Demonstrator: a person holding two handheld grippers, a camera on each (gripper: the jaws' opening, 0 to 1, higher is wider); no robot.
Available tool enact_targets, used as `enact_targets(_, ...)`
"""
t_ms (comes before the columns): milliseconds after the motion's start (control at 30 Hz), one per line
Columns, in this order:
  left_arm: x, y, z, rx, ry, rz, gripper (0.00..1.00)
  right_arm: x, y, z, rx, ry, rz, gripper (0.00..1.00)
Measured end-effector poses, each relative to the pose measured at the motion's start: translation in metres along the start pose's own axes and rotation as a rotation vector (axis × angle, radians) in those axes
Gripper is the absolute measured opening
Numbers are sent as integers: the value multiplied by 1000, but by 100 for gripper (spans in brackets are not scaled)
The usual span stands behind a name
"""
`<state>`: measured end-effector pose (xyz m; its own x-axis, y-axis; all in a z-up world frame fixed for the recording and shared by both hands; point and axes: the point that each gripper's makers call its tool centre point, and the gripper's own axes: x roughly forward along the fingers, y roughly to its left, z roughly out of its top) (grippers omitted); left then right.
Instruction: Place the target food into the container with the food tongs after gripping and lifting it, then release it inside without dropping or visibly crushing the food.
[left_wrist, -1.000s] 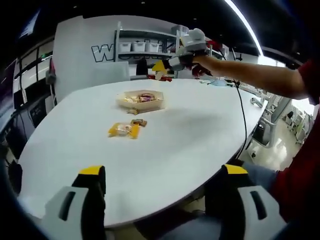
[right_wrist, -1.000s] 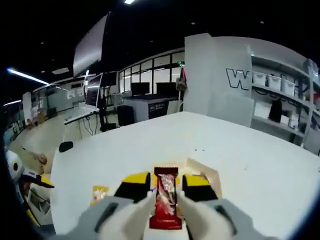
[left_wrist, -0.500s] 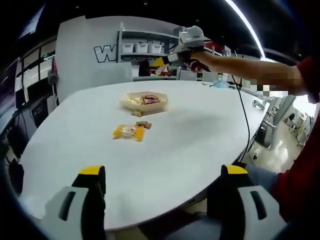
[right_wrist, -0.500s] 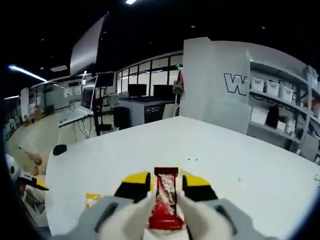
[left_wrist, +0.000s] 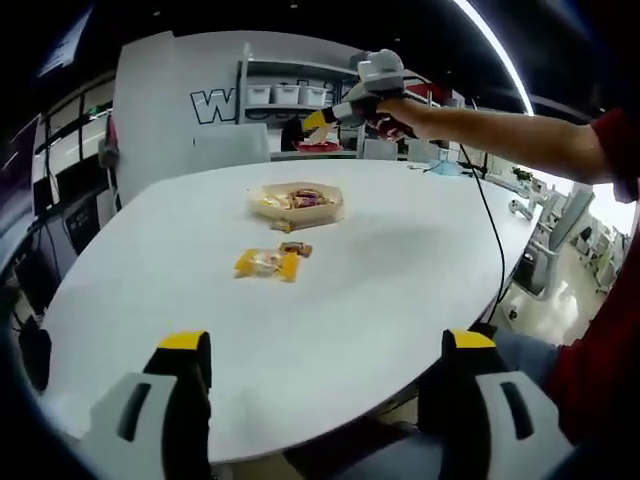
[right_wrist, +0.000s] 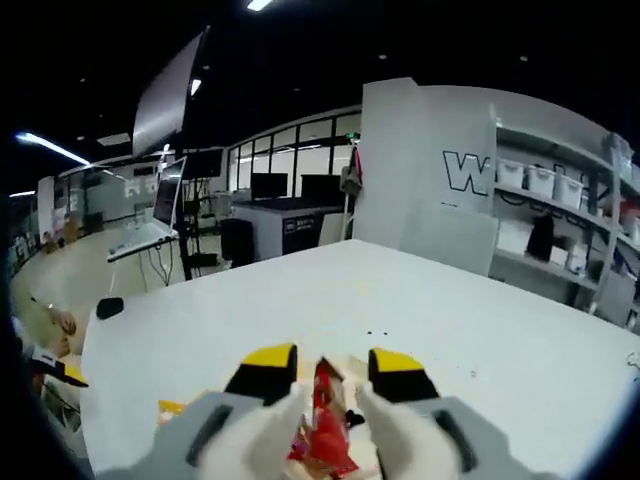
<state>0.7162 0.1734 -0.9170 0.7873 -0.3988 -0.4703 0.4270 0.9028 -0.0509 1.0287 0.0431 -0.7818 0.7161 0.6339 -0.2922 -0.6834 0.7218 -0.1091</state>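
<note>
Our right claw (right_wrist: 322, 392) pinches the red foil-wrapped snack bar (right_wrist: 324, 425) well above the white oval desk (left_wrist: 400, 270), over the shallow pale wooden tray (left_wrist: 296, 201). We judge a release from this height risks the bar bouncing out, while squeezing harder could crush it. Our left claw (left_wrist: 325, 400) hangs wide and empty near the desk's front edge; a yellow-wrapped snack (left_wrist: 266, 263) lies loose nearby.

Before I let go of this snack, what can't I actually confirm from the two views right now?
- Right gripper view: whether the red snack pack is still pinched; the grey finger covers hide its edges.
- Right gripper view: the container is mostly hidden behind the jaws.
- Left gripper view: the right gripper and its load are too small.
</note>
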Motion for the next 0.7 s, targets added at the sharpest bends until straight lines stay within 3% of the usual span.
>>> enact_targets(700, 4, -5, 2, 12, 11, -7, 93, -15, 2, -13, 35, -4, 5, 24)
